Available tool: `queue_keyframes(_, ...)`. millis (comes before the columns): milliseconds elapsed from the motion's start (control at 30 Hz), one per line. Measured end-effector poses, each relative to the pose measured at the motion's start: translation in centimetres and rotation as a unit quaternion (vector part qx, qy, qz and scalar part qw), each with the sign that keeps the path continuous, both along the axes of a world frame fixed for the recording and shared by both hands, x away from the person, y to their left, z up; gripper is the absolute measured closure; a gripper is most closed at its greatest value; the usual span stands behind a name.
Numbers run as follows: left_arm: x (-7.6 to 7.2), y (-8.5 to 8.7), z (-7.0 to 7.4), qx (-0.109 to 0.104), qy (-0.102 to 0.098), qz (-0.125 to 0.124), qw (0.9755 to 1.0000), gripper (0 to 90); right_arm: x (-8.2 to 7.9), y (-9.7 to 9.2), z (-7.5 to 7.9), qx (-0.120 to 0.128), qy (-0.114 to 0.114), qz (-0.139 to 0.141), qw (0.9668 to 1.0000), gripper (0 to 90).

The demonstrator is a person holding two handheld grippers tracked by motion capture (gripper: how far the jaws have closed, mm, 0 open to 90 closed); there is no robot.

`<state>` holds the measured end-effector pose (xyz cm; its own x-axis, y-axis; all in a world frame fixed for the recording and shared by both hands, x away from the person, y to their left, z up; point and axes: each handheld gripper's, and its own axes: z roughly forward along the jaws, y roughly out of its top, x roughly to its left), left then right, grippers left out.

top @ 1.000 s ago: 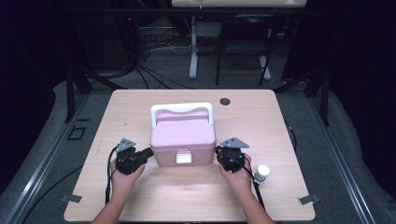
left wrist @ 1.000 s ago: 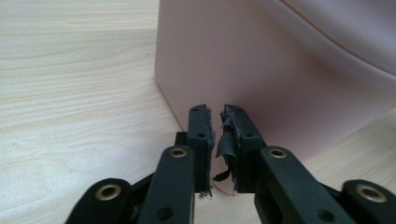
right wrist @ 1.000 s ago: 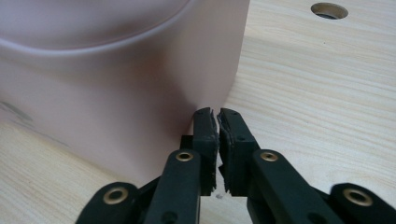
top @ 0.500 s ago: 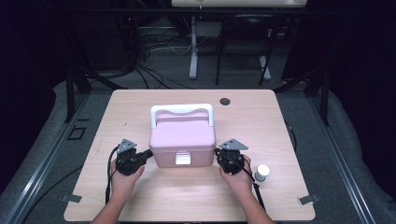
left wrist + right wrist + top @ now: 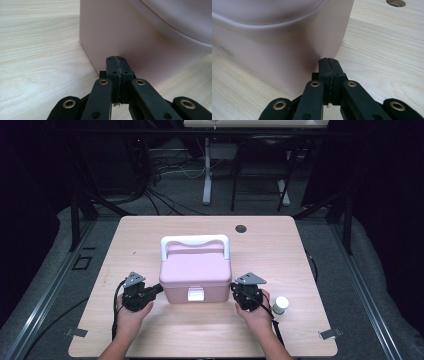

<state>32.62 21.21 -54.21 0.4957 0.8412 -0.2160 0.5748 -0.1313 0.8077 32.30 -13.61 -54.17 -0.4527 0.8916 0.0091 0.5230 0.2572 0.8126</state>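
we had both the left gripper and the right gripper fully closed on nothing, tips set against opposite ends of the pink box mid-table, probably to steady or slide it between them.

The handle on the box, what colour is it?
The handle is white, on a pink box; the high view shows it best.

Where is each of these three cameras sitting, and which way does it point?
High view: above the person's side, looking forward and down at the table; forearms, hands, both grippers show.
Left gripper view: rides the left gripper, facing the pink box; shut jaws show.
Right gripper view: rides the right gripper, facing the box's other side; shut jaws show.
Shared: box and table.
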Motion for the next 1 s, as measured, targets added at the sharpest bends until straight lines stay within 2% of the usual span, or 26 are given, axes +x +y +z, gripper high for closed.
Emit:
queue_keyframes(433,-1.1,0.2,0.1,0.001,0.006,-0.007,1.0000,90.0,-1.6,0.0,0.3,-0.008,0.012,0.010,0.9998,90.0)
queue_keyframes(600,-1.4,0.1,0.2,0.003,0.008,-0.009,0.9999,90.0,-2.0,0.0,0.3,-0.016,0.010,0.017,0.9997,90.0)
queue_keyframes(1000,-2.4,0.2,0.4,0.007,0.014,-0.022,0.9996,90.0,-3.5,-0.3,0.4,-0.015,0.013,0.024,0.9995,90.0)
